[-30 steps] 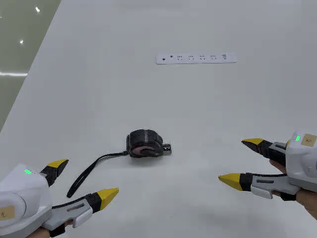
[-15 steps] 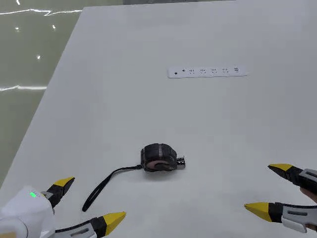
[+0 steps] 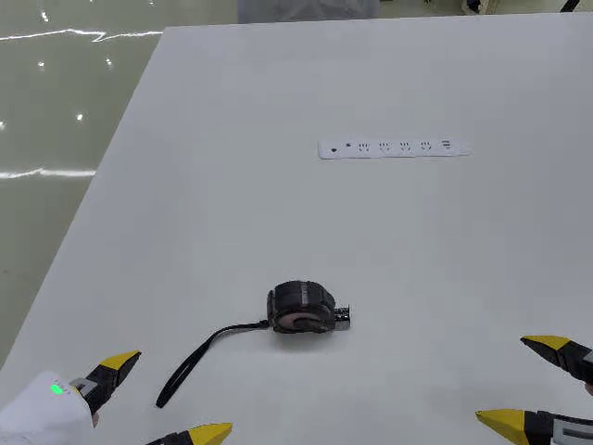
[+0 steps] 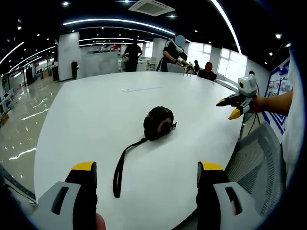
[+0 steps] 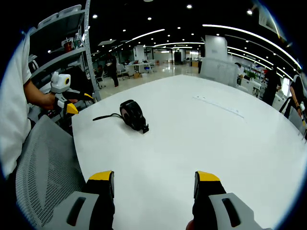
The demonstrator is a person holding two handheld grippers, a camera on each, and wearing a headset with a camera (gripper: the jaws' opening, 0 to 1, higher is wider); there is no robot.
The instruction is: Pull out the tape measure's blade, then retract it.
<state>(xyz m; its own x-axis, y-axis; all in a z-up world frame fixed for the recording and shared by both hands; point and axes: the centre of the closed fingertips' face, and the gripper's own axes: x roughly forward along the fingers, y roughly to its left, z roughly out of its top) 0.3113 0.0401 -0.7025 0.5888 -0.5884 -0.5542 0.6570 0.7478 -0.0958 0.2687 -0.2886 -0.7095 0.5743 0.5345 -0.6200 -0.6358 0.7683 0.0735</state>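
1. While the tape measure point(image 3: 302, 309) lies on its side on the white table point(image 3: 278, 185), neither gripper touches it.
2. Left gripper point(image 3: 165, 397) hangs at the near left of the head view, its jaws spread wide with nothing between them. The tape measure sits ahead of it and a little to its right, well apart.
3. Right gripper point(image 3: 523, 382) hangs at the near right, its jaws likewise spread and empty. The tape measure lies ahead and to its left, farther off than from the left gripper.
4. The blade is wound into the case, and its hook end sticks out at the case's right side in the head view, toward the right gripper's side.
5. A black strap point(image 3: 199, 362) trails from the case's left side toward the near edge and ends near the left gripper's tips without touching them.
6. A white power strip point(image 3: 394, 148) lies flat farther back on the table, well beyond the tape measure.
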